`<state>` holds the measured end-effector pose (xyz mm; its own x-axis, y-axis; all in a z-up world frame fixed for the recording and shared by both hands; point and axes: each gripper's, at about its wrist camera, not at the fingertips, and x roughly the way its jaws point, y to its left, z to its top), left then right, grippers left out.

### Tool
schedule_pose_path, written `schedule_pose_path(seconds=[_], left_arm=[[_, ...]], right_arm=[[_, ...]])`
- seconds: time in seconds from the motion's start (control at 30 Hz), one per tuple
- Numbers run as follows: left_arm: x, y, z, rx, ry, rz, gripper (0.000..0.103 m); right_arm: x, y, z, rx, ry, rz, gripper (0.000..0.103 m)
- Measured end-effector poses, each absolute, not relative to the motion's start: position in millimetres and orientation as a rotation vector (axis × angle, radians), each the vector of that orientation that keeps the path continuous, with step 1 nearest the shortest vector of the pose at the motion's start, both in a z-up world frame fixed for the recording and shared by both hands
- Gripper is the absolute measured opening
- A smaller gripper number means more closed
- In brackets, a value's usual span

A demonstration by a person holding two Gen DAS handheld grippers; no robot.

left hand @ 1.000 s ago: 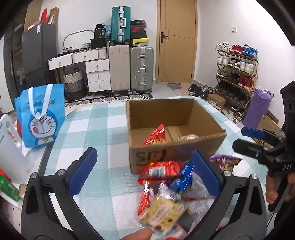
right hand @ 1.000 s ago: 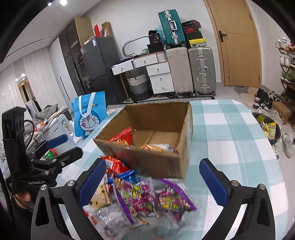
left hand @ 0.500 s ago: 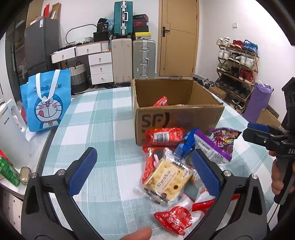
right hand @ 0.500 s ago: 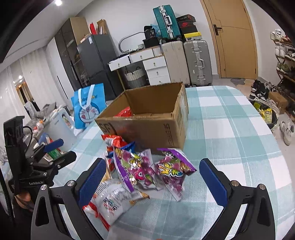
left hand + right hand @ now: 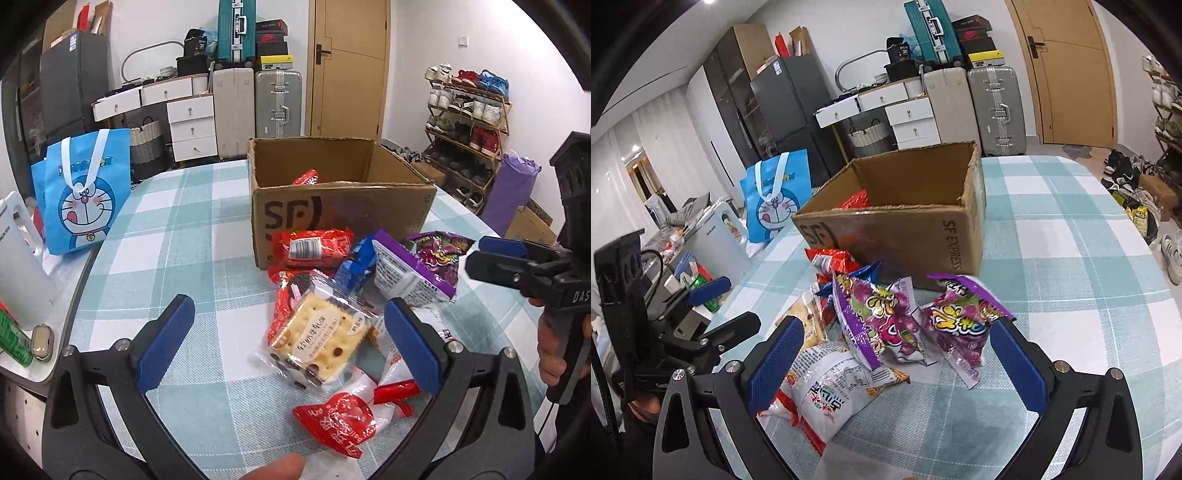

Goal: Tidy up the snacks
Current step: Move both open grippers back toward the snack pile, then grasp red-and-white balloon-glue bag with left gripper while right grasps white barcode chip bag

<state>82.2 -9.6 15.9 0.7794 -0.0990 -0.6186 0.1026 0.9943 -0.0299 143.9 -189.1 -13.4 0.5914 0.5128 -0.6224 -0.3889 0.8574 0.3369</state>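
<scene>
Both claws, left (image 5: 288,343) and right (image 5: 895,356), spread over light, crinkly, slippery snack bags (image 5: 882,321) before the box (image 5: 905,236); best pinched at sealed edges.

Bright, even indoor light, ceiling lamps upper left; strong fisheye bending, dark vignetted corners

Two purple snack bags (image 5: 882,317), one cardboard box (image 5: 908,236)

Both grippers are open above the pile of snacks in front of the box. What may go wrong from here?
1. The clear-wrapped cracker packet lies on other packets; the open left gripper may pinch two together.
2. The two purple candy bags overlap the white bag; the open right gripper may drag it.
3. The brown cardboard box stands close behind; packets may be pushed against it.
</scene>
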Motion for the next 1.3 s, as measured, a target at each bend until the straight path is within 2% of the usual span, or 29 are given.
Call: schedule_pose_path(seconds=[1.3], left_arm=[[61.9, -23.5, -34.6, 0.087, 0.829, -0.201, 0.102]], right_arm=[[140.5, -120.6, -57.9, 0.136, 0.981, 0.568, 0.103]])
